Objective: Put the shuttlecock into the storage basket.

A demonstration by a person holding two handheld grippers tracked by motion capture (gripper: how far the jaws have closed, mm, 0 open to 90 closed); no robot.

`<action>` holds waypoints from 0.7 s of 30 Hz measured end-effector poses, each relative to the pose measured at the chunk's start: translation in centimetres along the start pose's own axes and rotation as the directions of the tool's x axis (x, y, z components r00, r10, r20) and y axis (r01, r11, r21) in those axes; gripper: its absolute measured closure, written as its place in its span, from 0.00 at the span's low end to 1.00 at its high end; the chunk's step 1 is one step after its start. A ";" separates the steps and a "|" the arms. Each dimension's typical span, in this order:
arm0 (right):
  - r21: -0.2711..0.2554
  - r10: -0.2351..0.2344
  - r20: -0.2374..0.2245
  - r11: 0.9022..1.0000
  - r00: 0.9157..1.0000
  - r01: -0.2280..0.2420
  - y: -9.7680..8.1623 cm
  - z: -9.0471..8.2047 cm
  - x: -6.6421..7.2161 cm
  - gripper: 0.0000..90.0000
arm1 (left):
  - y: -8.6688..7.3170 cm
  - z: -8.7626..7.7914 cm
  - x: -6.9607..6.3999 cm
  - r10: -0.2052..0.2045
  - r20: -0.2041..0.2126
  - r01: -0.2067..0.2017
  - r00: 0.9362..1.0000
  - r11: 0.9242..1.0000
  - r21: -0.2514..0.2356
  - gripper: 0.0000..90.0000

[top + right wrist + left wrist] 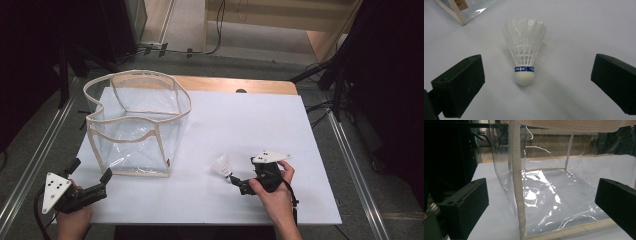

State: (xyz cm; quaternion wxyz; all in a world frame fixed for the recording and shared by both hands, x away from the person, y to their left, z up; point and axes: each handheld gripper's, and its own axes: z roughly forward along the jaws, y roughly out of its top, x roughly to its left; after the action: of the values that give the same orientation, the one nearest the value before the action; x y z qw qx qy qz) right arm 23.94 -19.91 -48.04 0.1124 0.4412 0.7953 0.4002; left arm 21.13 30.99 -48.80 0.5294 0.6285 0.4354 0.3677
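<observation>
Right gripper (534, 75) gapes around the shuttlecock (524, 53) near the desk's (260, 125) front edge, ready to grasp; left gripper (541, 202), released, faces the bag's (517, 182) corner.

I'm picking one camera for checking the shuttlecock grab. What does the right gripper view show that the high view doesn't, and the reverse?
Right gripper view: the blue band lettered PEAK on the shuttlecock, lying on the board between the right gripper's wide-open jaws, neither pad touching it. High view: the whole clear bag standing open, the left gripper near its corner, the table edges. Both: the shuttlecock, the right gripper, and the bag's corner.
</observation>
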 end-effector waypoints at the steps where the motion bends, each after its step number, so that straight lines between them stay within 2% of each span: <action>1: 0.000 0.000 0.000 1.000 1.000 0.000 0.0 0.0 0.0 0.00 | 0.0 0.0 0.0 0.000 0.000 0.000 1.000 1.000 0.000 0.00; 4: 0.029 -0.010 0.003 1.000 1.000 0.010 -0.1 0.6 0.5 0.01 | 0.0 0.0 0.0 0.000 0.000 0.000 1.000 1.000 0.000 0.00; 5: 0.032 -0.013 0.012 0.999 1.000 0.012 -0.2 0.8 0.6 0.08 | 0.0 0.0 0.0 0.001 0.001 -0.001 1.000 1.000 0.000 0.00; 9: 0.055 -0.031 0.021 0.998 0.999 0.030 -0.4 1.3 0.8 0.13 | 0.0 0.0 0.0 0.001 0.002 -0.001 1.000 1.000 0.000 0.00; 10: 0.063 -0.032 0.011 0.998 0.999 0.031 -0.5 1.4 0.9 0.14 | 0.0 0.0 0.0 0.001 0.002 -0.001 1.000 1.000 -0.001 0.00; 12: 0.076 -0.040 0.014 0.996 0.999 0.039 -0.6 1.7 1.1 0.22 | 0.0 0.0 0.0 0.000 0.002 0.000 1.000 1.000 -0.001 0.00; 13: 0.087 -0.042 0.016 0.995 0.999 0.040 -0.6 2.0 1.2 0.31 | 0.0 0.0 0.0 0.001 0.002 -0.001 1.000 1.000 0.000 0.00; 15: 0.094 -0.044 0.020 0.995 0.999 0.042 -0.6 2.1 1.3 0.33 | 0.0 0.0 0.0 0.003 0.003 -0.003 1.000 1.000 0.000 0.00; 19: 0.118 -0.051 0.011 0.992 0.999 0.049 -0.7 2.7 1.5 0.46 | 0.0 0.0 0.0 0.001 0.002 -0.001 1.000 1.000 0.000 0.00; 20: 0.126 -0.058 0.011 0.990 0.998 0.056 -0.7 2.9 1.6 0.53 | 0.0 0.0 0.0 0.001 0.002 -0.001 1.000 1.000 -0.001 0.00; 21: 0.131 -0.058 0.010 0.990 0.998 0.056 -0.7 3.0 1.6 0.54 | 0.0 0.0 0.0 0.001 0.003 -0.001 1.000 1.000 0.000 0.00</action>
State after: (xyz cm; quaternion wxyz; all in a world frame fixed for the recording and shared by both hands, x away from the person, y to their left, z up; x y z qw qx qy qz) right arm 24.18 -17.20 -50.26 0.0999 0.4275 0.8314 0.3408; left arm 21.15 31.00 -48.80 0.5298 0.6292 0.4342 0.3673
